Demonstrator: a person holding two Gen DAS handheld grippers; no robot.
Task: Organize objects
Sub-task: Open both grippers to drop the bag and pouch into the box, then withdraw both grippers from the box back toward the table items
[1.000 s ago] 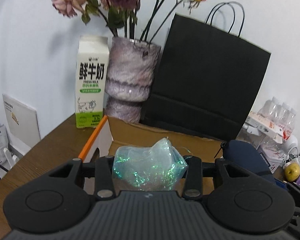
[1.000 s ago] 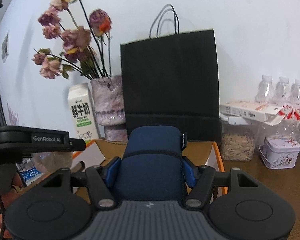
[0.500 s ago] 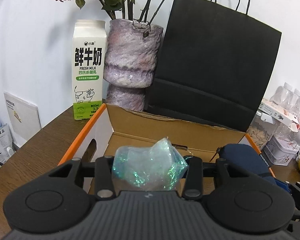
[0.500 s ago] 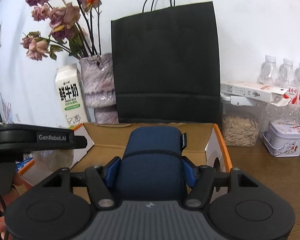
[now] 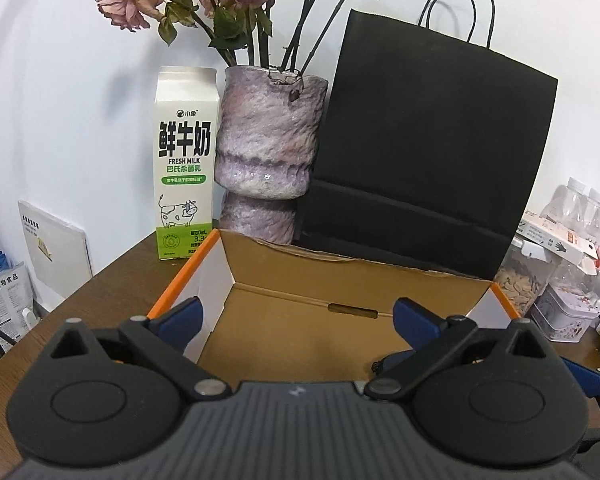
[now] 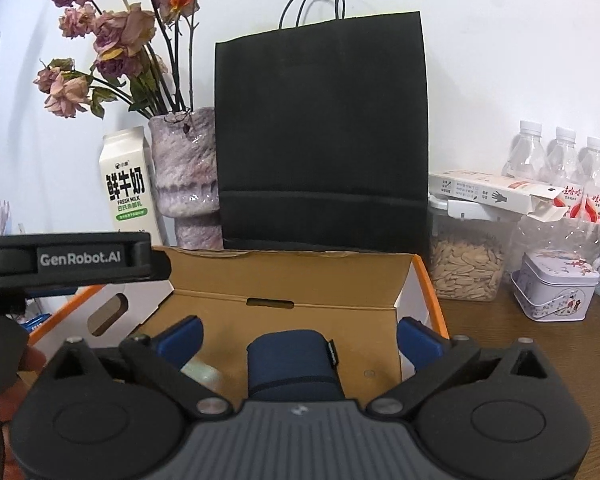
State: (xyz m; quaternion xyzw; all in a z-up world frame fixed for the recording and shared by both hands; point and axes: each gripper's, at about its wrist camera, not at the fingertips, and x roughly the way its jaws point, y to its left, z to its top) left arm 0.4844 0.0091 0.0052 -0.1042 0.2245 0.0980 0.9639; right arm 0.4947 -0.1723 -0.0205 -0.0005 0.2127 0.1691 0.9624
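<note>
An open cardboard box (image 5: pixel 340 284) with orange edges stands on the wooden table; it also shows in the right wrist view (image 6: pixel 284 280). My left gripper (image 5: pixel 298 314) is open and empty above the box's near left part. My right gripper (image 6: pixel 298 334) is open above the box, with a navy blue pouch (image 6: pixel 290 364) lying in the box between its fingers, untouched. A bit of the glittery green plastic bag (image 6: pixel 198 372) shows in the box to the pouch's left; it is hidden in the left wrist view.
Behind the box stand a milk carton (image 5: pixel 184 180), a purple vase (image 5: pixel 268 164) with dried roses and a black paper bag (image 5: pixel 424 160). At the right are a seed jar (image 6: pixel 466 260), a small tin (image 6: pixel 556 292) and water bottles (image 6: pixel 560 172).
Both grippers have opened. The glittery bag has left the left gripper and the blue pouch has left the right gripper; both now lie in the box.
</note>
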